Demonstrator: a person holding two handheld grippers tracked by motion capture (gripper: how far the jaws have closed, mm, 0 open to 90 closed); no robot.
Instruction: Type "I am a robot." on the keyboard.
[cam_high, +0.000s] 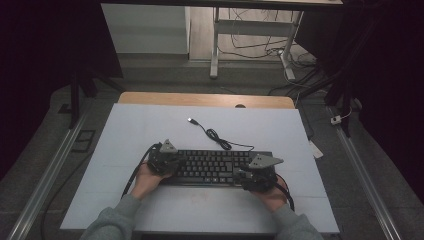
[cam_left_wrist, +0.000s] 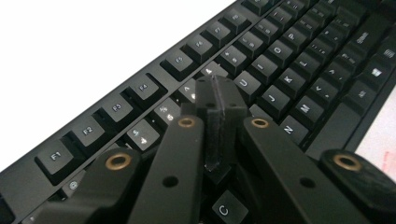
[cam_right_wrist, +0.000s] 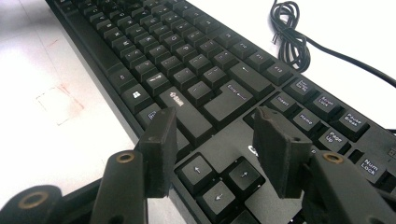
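keyboard (cam_high: 212, 166): lies toward the near edge of the tabletop (cam_high: 150, 125), centred | left tongs (cam_left_wrist: 219, 100): closed, empty, tip over the letter keys | right tongs (cam_right_wrist: 212, 140): open over the arrow keys | tip: press one key straight down, lightly, avoiding neighbours
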